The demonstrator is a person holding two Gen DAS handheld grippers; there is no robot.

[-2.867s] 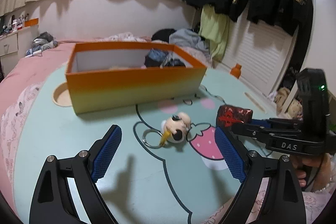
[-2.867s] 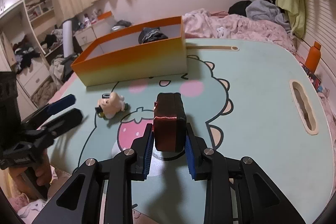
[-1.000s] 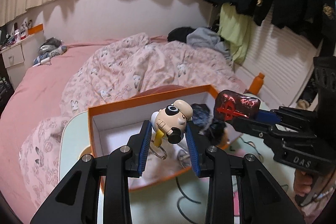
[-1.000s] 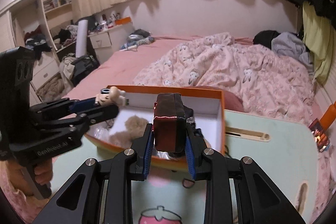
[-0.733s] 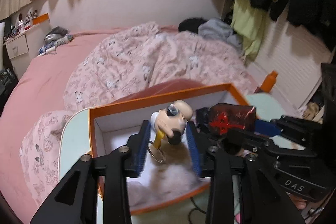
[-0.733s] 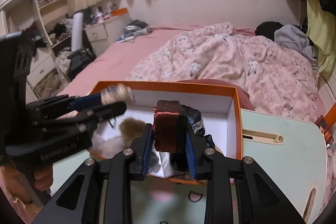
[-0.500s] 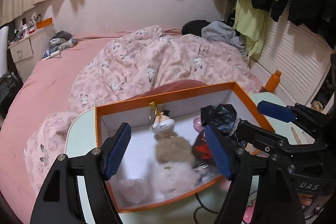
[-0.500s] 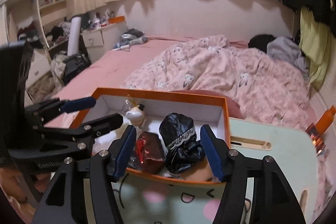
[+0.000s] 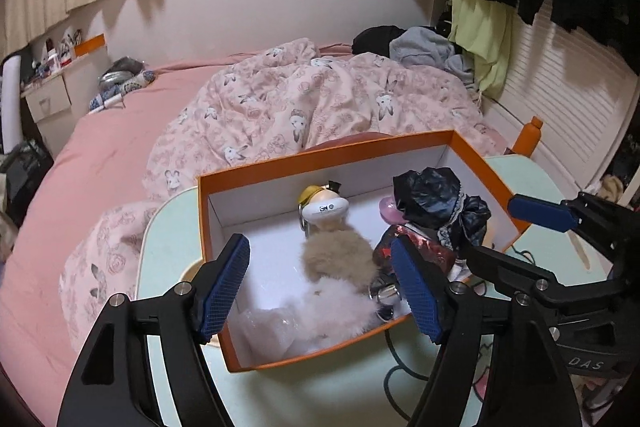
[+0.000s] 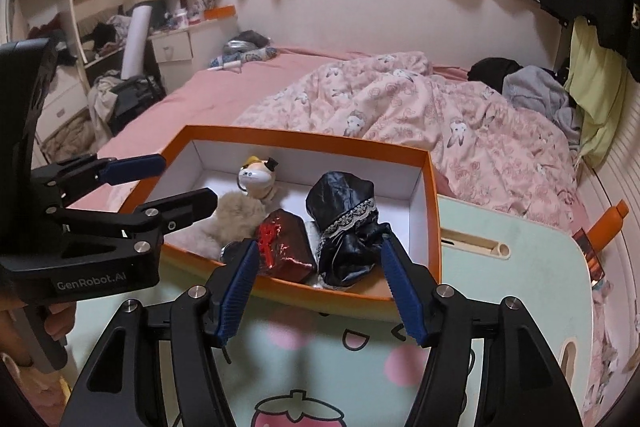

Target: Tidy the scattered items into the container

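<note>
- Bedroom setting: pink quilt (image 9: pixel 320 115) is filling the upper middle of both views; mint table (image 10: pixel 500 291) is carrying the orange box (image 10: pixel 432 211) at frame centre.
- Left gripper (image 9: pixel 320 291): fingers are standing wide apart, holding nothing, hanging over the box's near left part.
- Right gripper (image 10: pixel 320 287): fingers are likewise spread, empty, framing the box's near wall in the lower middle of its view.
- Toy figure (image 9: pixel 323 205): lying inside the box toward the far wall, above and between the left fingers in the picture, touching neither.
- Red foil block (image 10: pixel 286 245): resting inside the box against the near wall, just beside the right gripper's left finger (image 10: pixel 236 293), apparently not touching it.
- Other contents: beige fur piece (image 9: pixel 336 259), black lace cloth (image 10: pixel 348 223), white fluff (image 9: pixel 328 319).
- Table in view is showing no loose items; task is probably near done.
- Risk: either gripper pulling back low could be catching the box wall and dragging or tipping it.
- Risk: the two grippers are sitting close together over the box, so crossing paths could be knocking them together.
</note>
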